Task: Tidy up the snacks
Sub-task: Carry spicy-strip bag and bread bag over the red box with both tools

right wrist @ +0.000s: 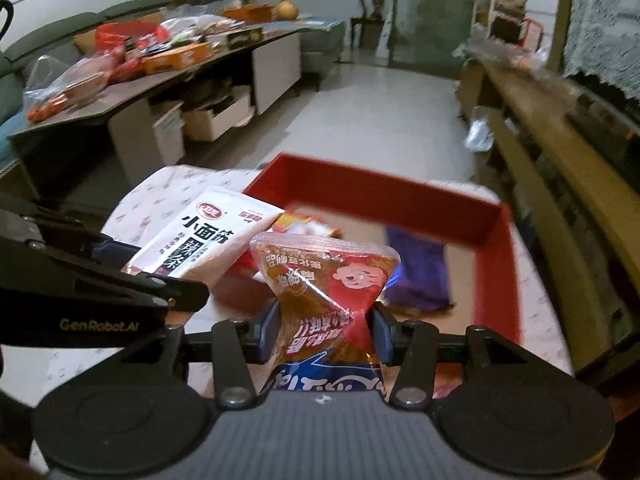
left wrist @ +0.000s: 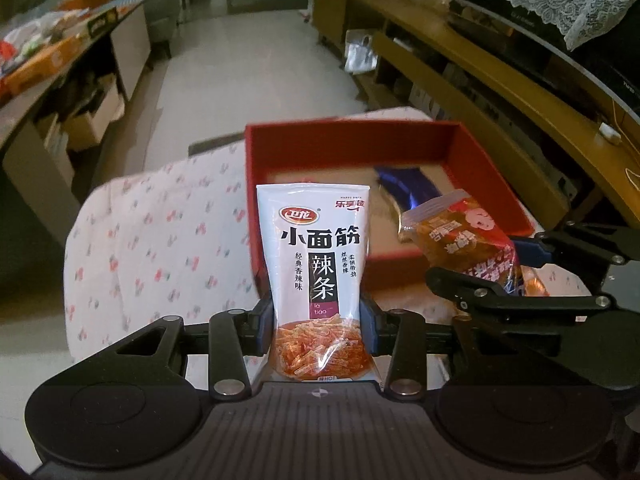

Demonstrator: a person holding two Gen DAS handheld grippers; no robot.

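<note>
White packet: lower edge hidden behind the gripper body at bottom centre. Red box: near wall motion-blurred, left part hidden by 2 packets. Purple item inside: blurred, unidentifiable. Tabletop clutter, upper left: too small to identify.

The latiao packet is white, with black characters, a red oval logo, a dark purple band and orange-red strips in its clear lower part. The second snack packet is brown-orange and red, with a pink cartoon face and a blue lower part. The box is red, with a beige floor; a dark blue wrapper lies inside. The tablecloth is white with small pink-red flowers. The finger pads are blue on black gripper bodies.
</note>
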